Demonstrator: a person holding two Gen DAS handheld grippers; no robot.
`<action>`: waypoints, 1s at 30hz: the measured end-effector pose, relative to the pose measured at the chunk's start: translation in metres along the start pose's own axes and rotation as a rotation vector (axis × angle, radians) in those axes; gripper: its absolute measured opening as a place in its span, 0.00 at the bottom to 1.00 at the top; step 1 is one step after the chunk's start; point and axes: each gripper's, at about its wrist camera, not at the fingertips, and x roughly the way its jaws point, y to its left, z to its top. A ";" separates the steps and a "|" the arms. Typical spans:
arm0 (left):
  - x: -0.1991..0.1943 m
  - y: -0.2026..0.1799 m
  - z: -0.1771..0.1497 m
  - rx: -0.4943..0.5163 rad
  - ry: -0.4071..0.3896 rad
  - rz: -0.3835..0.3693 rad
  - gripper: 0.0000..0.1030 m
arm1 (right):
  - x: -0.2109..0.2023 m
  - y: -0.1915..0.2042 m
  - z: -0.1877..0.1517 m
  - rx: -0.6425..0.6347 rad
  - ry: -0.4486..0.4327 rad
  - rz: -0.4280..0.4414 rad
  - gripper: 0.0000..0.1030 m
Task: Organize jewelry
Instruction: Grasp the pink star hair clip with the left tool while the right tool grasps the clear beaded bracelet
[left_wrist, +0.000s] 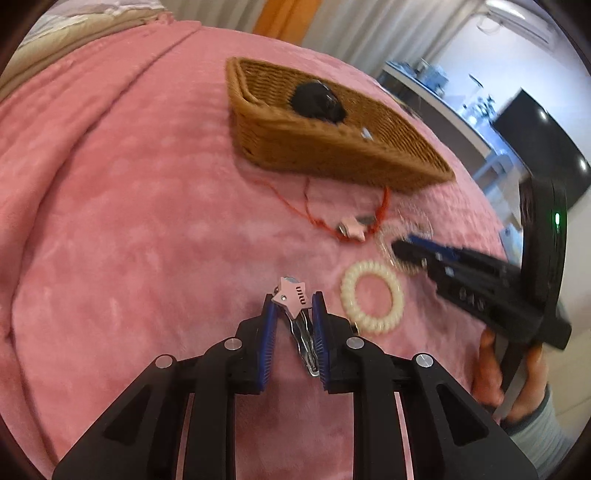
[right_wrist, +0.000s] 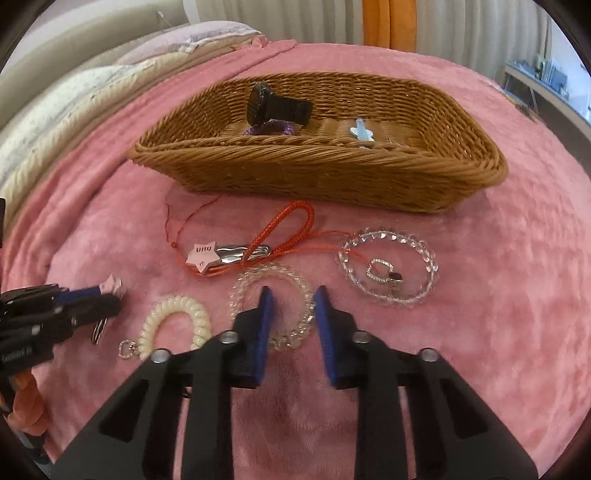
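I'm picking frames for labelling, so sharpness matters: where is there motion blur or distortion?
Left wrist view: wicker basket and right hand-held gripper smeared; star hair clip sharp. Right wrist view: mostly crisp, left hand-held gripper blurred. Both bend at the edges.

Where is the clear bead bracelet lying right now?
In the right wrist view, the clear bead bracelet lies on the pink blanket, right of centre, just in front of the wicker basket.

A bedroom: pink blanket, pillows, curtains
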 end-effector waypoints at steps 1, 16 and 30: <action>0.000 -0.003 -0.005 0.023 0.002 0.002 0.18 | -0.002 0.000 -0.003 -0.004 -0.001 0.002 0.10; -0.018 -0.021 -0.032 0.138 -0.023 0.123 0.39 | -0.034 -0.007 -0.045 0.014 -0.031 -0.086 0.10; -0.010 -0.033 -0.036 0.160 -0.048 0.233 0.11 | -0.029 -0.010 -0.035 0.023 -0.018 -0.005 0.09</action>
